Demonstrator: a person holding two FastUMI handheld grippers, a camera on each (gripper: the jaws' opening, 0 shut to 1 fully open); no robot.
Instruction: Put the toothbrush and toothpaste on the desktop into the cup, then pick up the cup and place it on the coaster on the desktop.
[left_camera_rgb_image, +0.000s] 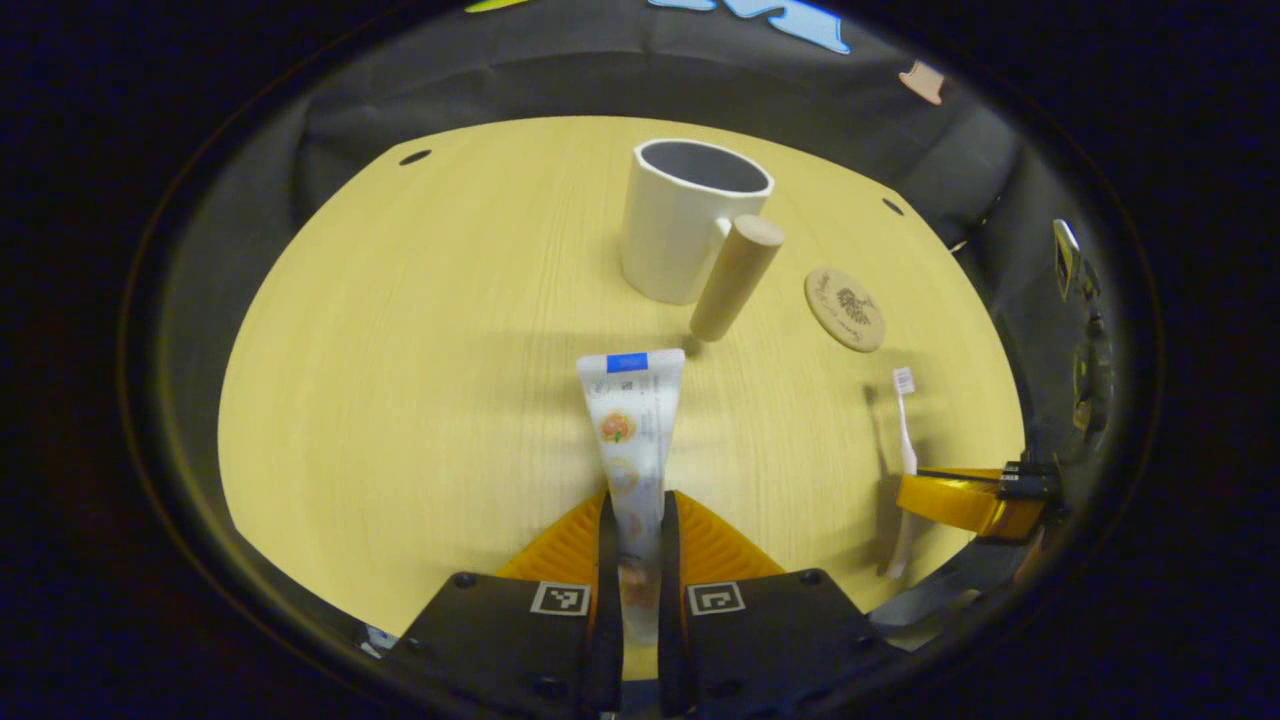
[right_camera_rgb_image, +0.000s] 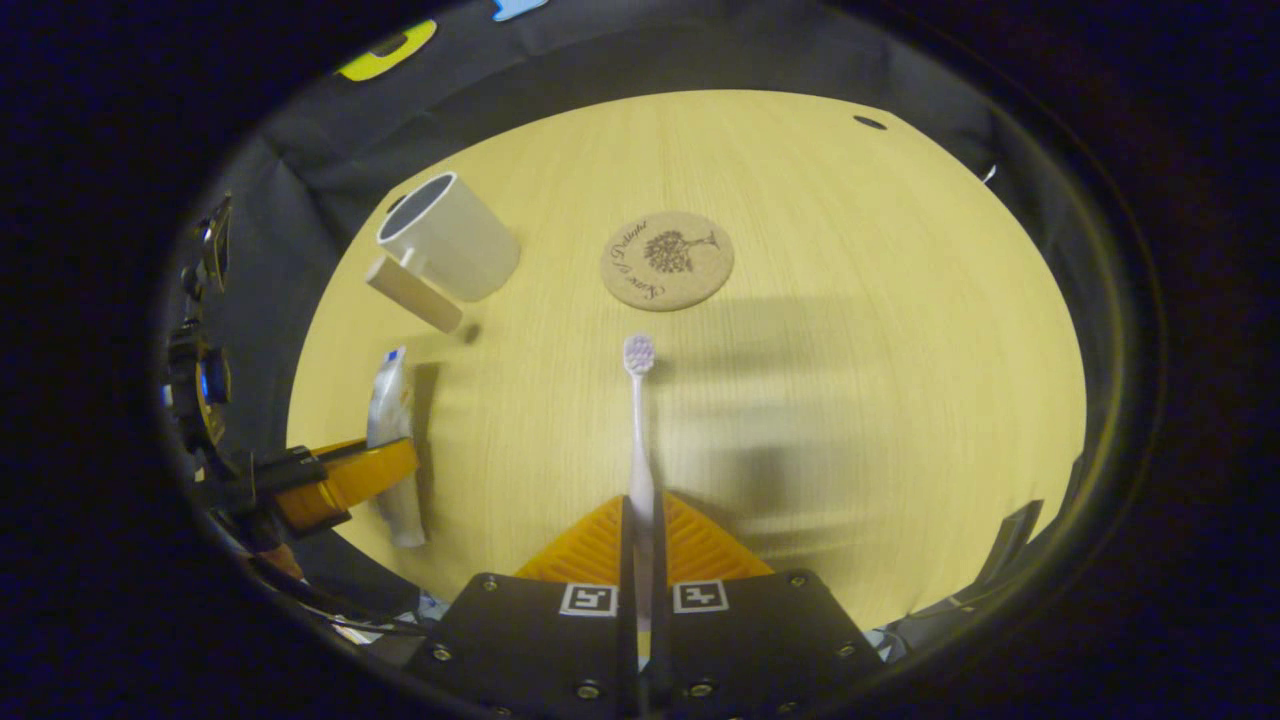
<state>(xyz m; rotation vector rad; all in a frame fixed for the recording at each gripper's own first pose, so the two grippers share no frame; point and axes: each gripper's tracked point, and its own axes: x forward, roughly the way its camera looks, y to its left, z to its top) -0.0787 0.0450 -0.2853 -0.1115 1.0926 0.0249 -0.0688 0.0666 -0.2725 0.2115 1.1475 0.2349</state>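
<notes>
My left gripper (left_camera_rgb_image: 634, 520) clamps the toothpaste (left_camera_rgb_image: 633, 430); my right gripper (right_camera_rgb_image: 641, 525) clamps the toothbrush (right_camera_rgb_image: 640, 440). Both seem lifted off the desk (left_camera_rgb_image: 400, 380). Cup (left_camera_rgb_image: 685, 220) empty, beside coaster (left_camera_rgb_image: 845, 309).

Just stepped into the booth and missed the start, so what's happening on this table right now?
A person works two handheld grippers. The left claw is shut on the toothpaste, and the right claw is shut on the toothbrush, bristles pointing forward. The cup stands upright on the desktop, nothing visible inside it. The coaster lies bare beside it. Neither item has gone into the cup yet.
</notes>
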